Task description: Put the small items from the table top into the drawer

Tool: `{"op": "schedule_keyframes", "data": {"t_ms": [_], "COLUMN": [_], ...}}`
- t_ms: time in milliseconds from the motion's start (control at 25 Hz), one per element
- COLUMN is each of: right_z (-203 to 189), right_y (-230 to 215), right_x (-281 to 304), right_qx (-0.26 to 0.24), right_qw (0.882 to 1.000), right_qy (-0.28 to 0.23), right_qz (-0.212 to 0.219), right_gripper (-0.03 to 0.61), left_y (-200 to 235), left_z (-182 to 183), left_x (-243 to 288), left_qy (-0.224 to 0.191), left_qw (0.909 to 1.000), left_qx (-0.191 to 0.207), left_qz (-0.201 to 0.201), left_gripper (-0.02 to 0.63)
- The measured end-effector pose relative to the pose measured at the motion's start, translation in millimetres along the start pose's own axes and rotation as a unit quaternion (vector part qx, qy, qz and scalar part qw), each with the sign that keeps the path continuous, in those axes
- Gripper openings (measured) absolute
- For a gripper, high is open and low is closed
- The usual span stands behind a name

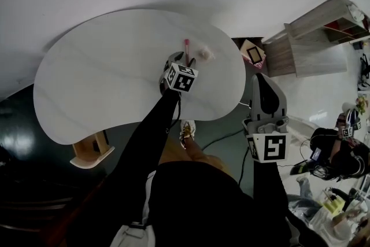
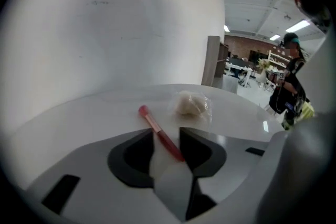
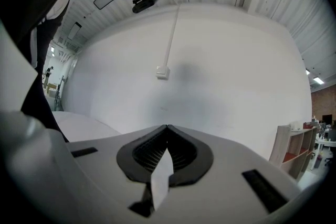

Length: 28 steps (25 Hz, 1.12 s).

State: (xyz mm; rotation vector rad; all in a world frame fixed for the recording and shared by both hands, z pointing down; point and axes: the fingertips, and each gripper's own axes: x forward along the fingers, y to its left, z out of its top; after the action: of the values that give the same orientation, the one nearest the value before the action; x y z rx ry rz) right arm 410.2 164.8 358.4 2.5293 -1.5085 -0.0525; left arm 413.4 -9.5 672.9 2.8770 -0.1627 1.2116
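Two small items lie on the white table (image 1: 104,78), toward 2 o'clock of its top in the head view: a thin red tube (image 1: 187,43) and a small clear bag (image 1: 204,54) with something pale inside. In the left gripper view the bag (image 2: 191,105) lies near the tube (image 2: 149,119), at about 1 o'clock from it, and does not touch it.

The left gripper (image 1: 184,56) is low over the table and is tilted down toward these items. In its own view the left gripper (image 2: 167,136) has its jaws spread, and the near half of the tube lies slantwise between them. The gap is wider than the tube, and I cannot see the pads (image 2: 194,147) pressing on it. The far end of the tube, with its rounded cap, points to 11 o'clock and rests on the table (image 2: 79,118).

The right gripper (image 1: 261,77) is off the table, at 4 o'clock from the left one in the head view. In its own view the right gripper (image 3: 167,127) has its jaws pressed together with nothing between them, and it faces a plain white wall (image 3: 220,86).

At 7 o'clock, below the table edge, a wooden piece (image 1: 92,150) shows; I cannot tell what it is. A wooden shelf (image 1: 312,37) stands at 2 o'clock by the wall.
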Motion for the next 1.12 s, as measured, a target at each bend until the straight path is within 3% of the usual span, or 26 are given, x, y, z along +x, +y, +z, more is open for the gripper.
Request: {"op": "schedule_keyframes", "data": {"t_ms": [40, 80, 320, 680, 1120], "right_z": [-1, -2, 2, 20, 53], "right_y": [0, 1, 9, 46, 98], "right_x": [2, 3, 5, 13, 78], "right_qx": [0.001, 0.003, 0.007, 0.017, 0.051], "right_qw": [1.0, 1.0, 1.0, 0.997, 0.983], "right_qy": [0.0, 0.0, -0.007, -0.054, -0.101], "right_qz": [0.002, 0.004, 0.013, 0.054, 0.146], "right_gripper": [0.026, 0.026, 0.026, 0.026, 0.026], "left_y": [0, 1, 3, 33, 94], "left_z": [-1, -2, -6, 9, 62], "left_x": [0, 0, -11, -102, -249], "left_qy": [0.002, 0.003, 0.007, -0.066, -0.167], "left_qw": [0.9999, 0.9998, 0.9997, 0.9957, 0.9753], "left_qx": [0.011, 0.017, 0.017, 0.022, 0.007], "left_qz": [0.007, 0.014, 0.016, 0.061, 0.144], "left_gripper": [0.092, 0.054, 0.051, 0.051, 0.051]}}
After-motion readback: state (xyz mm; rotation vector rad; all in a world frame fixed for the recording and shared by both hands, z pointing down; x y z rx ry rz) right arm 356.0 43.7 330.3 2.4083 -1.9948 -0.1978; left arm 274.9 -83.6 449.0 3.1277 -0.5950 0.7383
